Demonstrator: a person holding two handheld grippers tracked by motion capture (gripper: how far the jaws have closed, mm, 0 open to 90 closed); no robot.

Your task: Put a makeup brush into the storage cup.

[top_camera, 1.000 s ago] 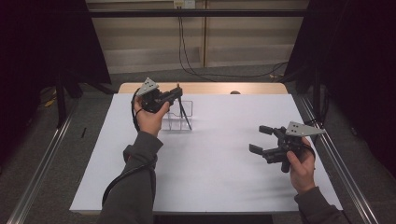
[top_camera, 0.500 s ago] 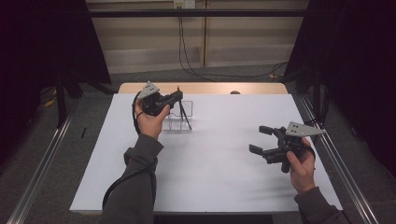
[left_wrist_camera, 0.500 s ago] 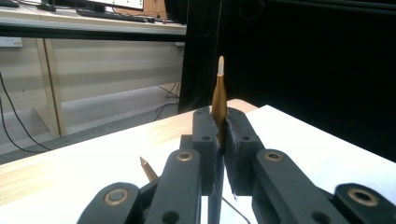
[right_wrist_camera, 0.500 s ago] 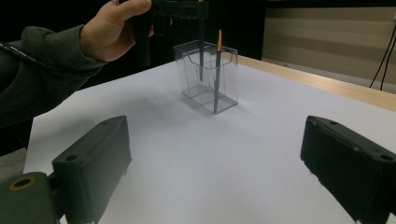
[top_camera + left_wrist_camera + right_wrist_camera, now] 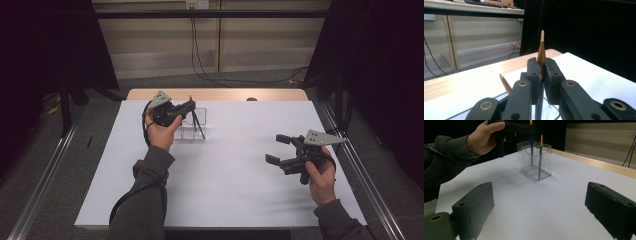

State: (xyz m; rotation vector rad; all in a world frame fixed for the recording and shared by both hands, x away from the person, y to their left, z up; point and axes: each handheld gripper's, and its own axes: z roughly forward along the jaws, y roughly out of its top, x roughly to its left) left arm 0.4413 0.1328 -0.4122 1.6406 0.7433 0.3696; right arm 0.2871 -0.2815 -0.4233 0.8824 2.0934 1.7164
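High view: the left gripper (image 5: 186, 107) hangs over the clear box (image 5: 195, 125) at the far left of the white sheet (image 5: 235, 175), clamped on a thin dark pen (image 5: 193, 117) that runs down into the box. A second pen (image 5: 200, 127) leans inside the box. Risk, as I judge it: the box looks light, and any sideways pull while the pen is inside could tip or drag it; the leaning pen could also be knocked by the held one. The right gripper (image 5: 280, 150) sits well apart at the right of the sheet, jaws wide, touching nothing.

Left gripper view: jaws pressed together on the pen (image 5: 541, 58), gold tip up and standing above the pads. The grip is narrow and near the top end, so the pen could pivot or slip if released at a tilt. The other pen's gold tip (image 5: 505, 83) pokes up just beside the jaws, close enough to be nudged.

Right gripper view: both jaws spread far apart, nothing between them. Ahead, the box (image 5: 535, 160) holds the two pens upright-ish; the left gripper (image 5: 524, 128) pinches one from above. The pen (image 5: 540, 157) nearer the front wall leans on the rim.
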